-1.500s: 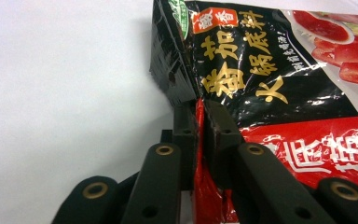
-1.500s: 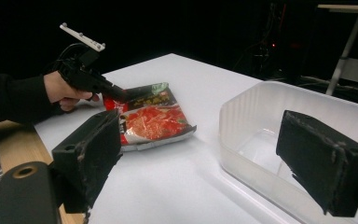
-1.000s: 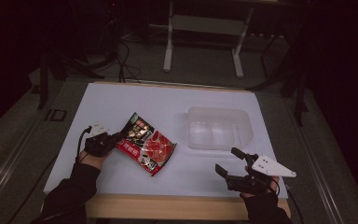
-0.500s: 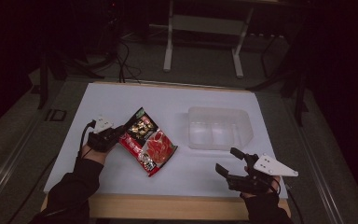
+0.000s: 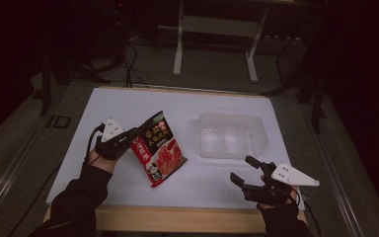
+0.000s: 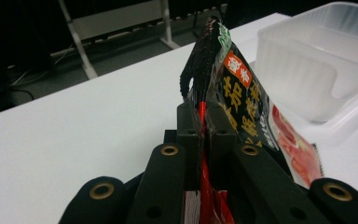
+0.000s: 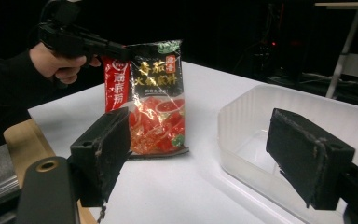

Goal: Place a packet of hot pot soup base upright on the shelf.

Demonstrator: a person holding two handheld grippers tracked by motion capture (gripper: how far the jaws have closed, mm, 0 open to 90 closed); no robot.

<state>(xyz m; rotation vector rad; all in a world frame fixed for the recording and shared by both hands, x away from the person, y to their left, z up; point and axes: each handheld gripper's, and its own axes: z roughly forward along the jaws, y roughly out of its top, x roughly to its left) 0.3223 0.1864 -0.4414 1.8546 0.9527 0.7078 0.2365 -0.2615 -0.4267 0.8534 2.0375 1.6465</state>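
Currently, positions are given relative to the tub.
Left gripper (image 5: 128, 139): left of the tub; jaws clamped on the packet's side edge, apparently to stand it up for transfer.
Packet (image 5: 159, 148): left of the tub, tilted, bottom corner near or on the table (image 5: 212, 103); contact unclear.
Tub (image 5: 233, 135): clear, empty, likely the destination.
Right gripper (image 5: 244, 173): just in front of the tub; jaws spread wide, holding nothing, probably waiting.

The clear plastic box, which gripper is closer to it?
The right gripper is closer: open, just in front of the clear plastic box. The left gripper, shut on the snack packet, is farther away, beyond the packet.
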